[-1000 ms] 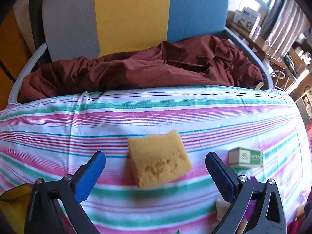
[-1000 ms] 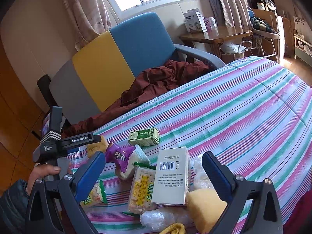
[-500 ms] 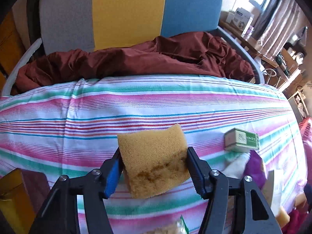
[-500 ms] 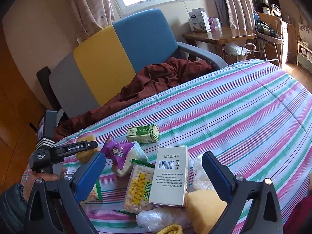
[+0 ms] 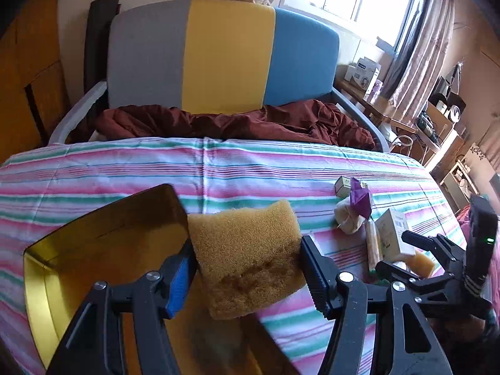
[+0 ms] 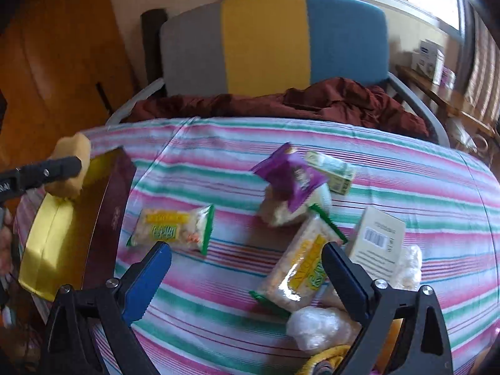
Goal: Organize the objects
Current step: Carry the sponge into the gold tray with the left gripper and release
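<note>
Moved: sponge (image 5: pixel 250 256) is lifted off the striped bedspread (image 5: pixel 250 162) since a second ago and now hangs over the edge of the gold-lined box (image 5: pixel 93 250).
Left hand-held gripper (image 5: pixel 247 268): jaws closed in during that second, now clenched on the sponge, pads pressing both its sides.
Right hand-held gripper (image 6: pixel 247 278): released, jaws wide, nothing between the pads, above the snack packet (image 6: pixel 297 275).
Box: at the bed's left edge, open.
Pile: purple packet (image 6: pixel 290 178), green carton (image 6: pixel 331 168), white carton (image 6: pixel 378 243), second snack packet (image 6: pixel 172 228) on the bedspread.
Beyond: tricolour chair (image 5: pixel 225 56) with maroon cloth (image 5: pixel 234 122).
</note>
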Available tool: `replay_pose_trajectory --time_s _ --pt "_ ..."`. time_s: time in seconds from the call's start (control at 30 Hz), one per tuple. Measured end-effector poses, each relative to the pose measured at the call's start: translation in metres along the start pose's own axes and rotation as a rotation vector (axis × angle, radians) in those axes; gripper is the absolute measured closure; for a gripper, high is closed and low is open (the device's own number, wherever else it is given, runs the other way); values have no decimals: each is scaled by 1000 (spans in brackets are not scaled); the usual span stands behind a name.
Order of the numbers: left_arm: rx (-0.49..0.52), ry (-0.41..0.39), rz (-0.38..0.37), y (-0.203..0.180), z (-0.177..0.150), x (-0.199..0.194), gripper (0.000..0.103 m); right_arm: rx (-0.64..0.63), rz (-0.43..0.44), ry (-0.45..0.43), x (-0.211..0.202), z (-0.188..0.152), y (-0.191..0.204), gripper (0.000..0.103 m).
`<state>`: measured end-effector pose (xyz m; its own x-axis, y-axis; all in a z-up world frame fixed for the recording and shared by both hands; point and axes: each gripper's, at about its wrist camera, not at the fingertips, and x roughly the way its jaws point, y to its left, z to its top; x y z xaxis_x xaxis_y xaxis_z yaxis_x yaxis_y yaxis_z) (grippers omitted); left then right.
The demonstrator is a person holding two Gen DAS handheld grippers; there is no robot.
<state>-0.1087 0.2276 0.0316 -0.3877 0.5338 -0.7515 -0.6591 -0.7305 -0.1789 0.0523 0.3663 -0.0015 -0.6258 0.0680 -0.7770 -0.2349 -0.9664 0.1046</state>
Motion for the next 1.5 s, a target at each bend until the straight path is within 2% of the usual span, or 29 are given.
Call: replay_pose_trajectory --time_s 0.23,0.4,0.5,0.57,0.6,0.63,0.73,1.1,1.23,1.37,1.5 --pt "-136 4 47 63 -68 -40 39 -424 -18 145 51 0 78 9" --pt "-190 -8 70 87 -106 -66 39 -635 -15 245 98 14 106 9" --pt "-186 -14 75 90 -115 -75 38 -697 3 265 114 23 117 9" --pt "-186 -16 81 94 -121 -77 38 -663 31 291 121 31 115 13" --pt "-191 -14 79 95 -123 -77 38 -617 76 312 123 33 111 29" --pt "-199 -11 76 98 -124 -77 38 -573 113 322 123 34 106 40" --pt "-209 -6 72 101 -127 -75 38 -508 137 309 117 27 101 58" --pt "-225 10 51 97 -140 -66 38 -265 74 286 70 -30 73 60" --pt "-237 21 62 98 -144 -63 38 -261 66 246 65 -42 78 60" --pt "-229 23 79 98 -145 -61 38 -266 65 243 68 -40 77 60" --pt "-201 17 130 106 -135 -55 38 -279 55 236 67 -42 79 60"
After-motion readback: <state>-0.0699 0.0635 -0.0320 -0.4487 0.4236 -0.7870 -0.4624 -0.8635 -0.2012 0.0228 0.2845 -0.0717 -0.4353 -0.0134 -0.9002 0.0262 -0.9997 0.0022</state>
